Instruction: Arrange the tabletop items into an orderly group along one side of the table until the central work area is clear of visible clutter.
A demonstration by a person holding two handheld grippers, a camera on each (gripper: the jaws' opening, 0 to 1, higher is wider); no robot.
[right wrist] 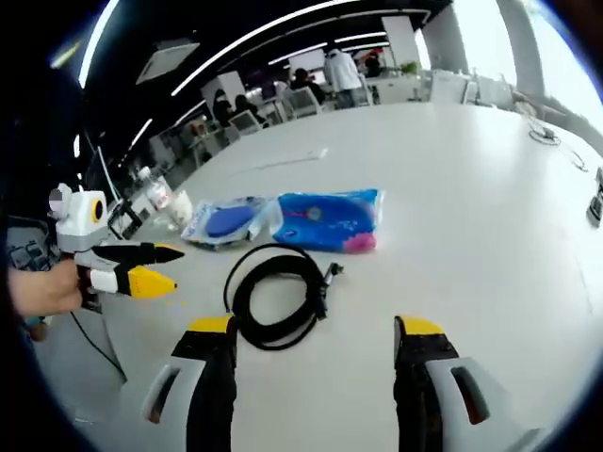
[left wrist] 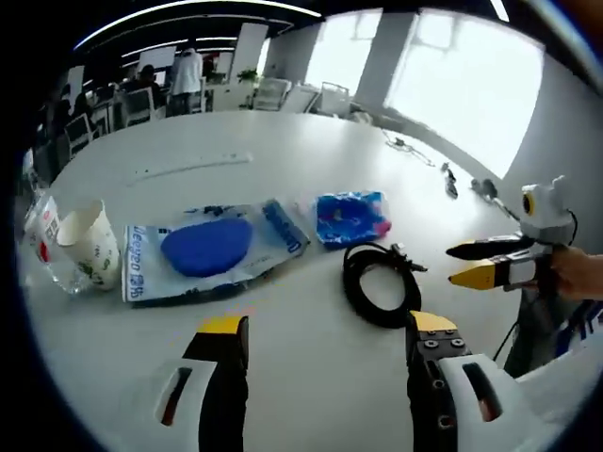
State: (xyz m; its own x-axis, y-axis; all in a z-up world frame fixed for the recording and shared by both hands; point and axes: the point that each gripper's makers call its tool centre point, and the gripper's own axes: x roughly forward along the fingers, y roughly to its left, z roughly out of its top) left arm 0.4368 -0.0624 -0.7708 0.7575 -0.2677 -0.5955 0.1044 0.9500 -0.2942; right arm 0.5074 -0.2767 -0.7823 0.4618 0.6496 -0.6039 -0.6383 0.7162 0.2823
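Hovering grippers (both open) near cable point(left wrist: 379, 282)

One cable point(left wrist: 381, 282), two packets point(left wrist: 212, 248), perhaps two cups point(left wrist: 89, 242).

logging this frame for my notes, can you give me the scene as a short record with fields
surface: white table
items: coiled black cable; clear packet with blue pad; blue and pink packet; paper cup
cable position: nearest the grippers, right of the blue pad packet in the left gripper view
left gripper: open, empty
right gripper: open, empty, cable just beyond the jaws
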